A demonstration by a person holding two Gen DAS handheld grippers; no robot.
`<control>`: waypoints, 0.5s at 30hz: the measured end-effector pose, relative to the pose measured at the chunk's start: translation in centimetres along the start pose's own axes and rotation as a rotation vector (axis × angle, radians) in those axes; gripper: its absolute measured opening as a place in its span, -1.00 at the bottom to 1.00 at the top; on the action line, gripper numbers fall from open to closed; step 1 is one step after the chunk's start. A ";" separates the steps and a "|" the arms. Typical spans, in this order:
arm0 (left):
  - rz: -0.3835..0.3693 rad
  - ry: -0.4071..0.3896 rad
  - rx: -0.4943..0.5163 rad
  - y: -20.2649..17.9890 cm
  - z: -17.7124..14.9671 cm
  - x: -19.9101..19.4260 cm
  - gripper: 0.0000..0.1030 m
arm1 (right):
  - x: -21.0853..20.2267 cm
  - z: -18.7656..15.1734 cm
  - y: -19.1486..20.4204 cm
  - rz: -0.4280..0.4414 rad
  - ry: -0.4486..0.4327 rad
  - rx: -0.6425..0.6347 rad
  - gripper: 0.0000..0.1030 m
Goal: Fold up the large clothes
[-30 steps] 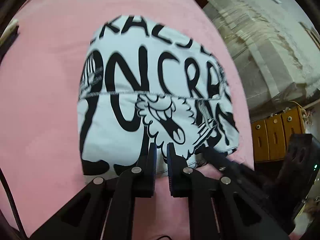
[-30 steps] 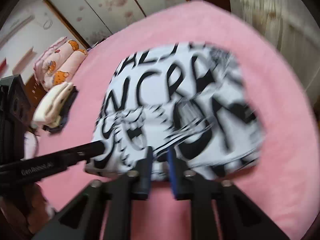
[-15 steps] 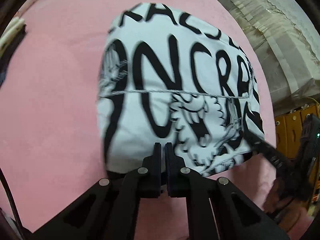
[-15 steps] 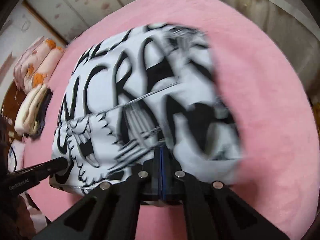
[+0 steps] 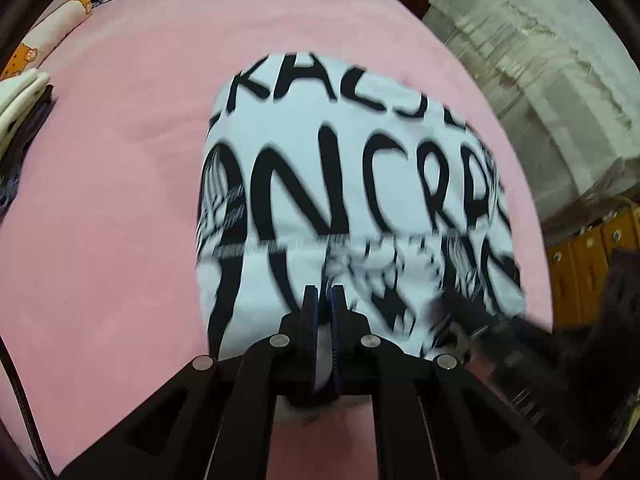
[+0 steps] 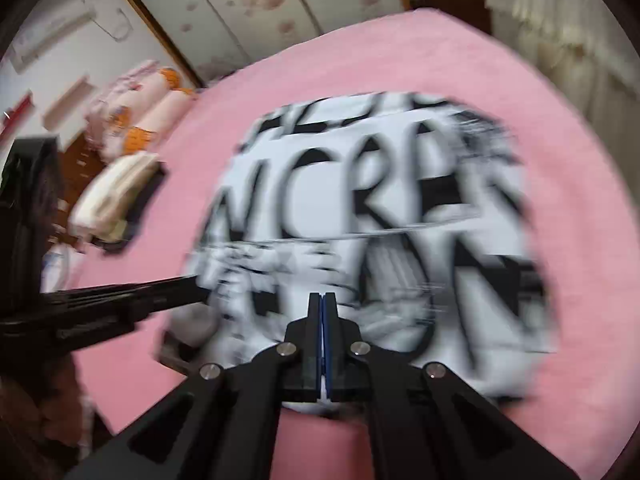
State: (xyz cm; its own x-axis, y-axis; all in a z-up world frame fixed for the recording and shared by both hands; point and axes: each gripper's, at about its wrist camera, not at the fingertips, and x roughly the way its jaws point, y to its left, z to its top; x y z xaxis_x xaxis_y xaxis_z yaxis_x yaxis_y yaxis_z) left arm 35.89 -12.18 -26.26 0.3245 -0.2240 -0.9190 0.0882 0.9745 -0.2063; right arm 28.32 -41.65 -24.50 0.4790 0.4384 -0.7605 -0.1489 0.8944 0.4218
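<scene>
Basically a pink bed (image 5: 120, 200) fills both views; panelled doors behind it in the right view, a pale draped pile (image 5: 540, 80) and wooden drawers (image 5: 592, 264) to the right in the left view; folded pale cloth (image 6: 112, 196) and a bear-print pillow (image 6: 136, 120) sit at the bed's left edge. The shirt (image 5: 352, 184), white with black lettering, lies folded mid-bed. Left gripper (image 5: 324, 312) is pinched on the shirt's near hem, white cloth between the jaws; right gripper (image 6: 322, 316) is closed tight on the near hem too. Against a second ago, both claws have gone from gaping at the hem to clamped on it; both views are blurrier now. Bare pink all round the shirt; widest room on its left; the right edge is near the bed's edge.
</scene>
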 end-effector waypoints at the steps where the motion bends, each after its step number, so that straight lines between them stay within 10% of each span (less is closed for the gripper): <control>1: 0.000 -0.005 -0.008 0.3 0.9 0.5 -0.92 | 0.9 0.5 0.5 0.022 0.005 0.024 -1.00; 15: -0.041 -0.093 -0.125 3.8 10.3 9.1 -0.92 | 10.6 9.2 -2.1 0.074 -0.053 0.125 -1.00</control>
State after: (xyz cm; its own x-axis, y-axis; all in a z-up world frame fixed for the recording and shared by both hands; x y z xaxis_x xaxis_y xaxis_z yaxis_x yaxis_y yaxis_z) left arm 48.88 -10.67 -31.96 0.4098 -0.2584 -0.8748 -0.0131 0.9573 -0.2889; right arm 41.71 -39.69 -28.90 0.5164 0.4947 -0.6990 -0.0787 0.8402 0.5365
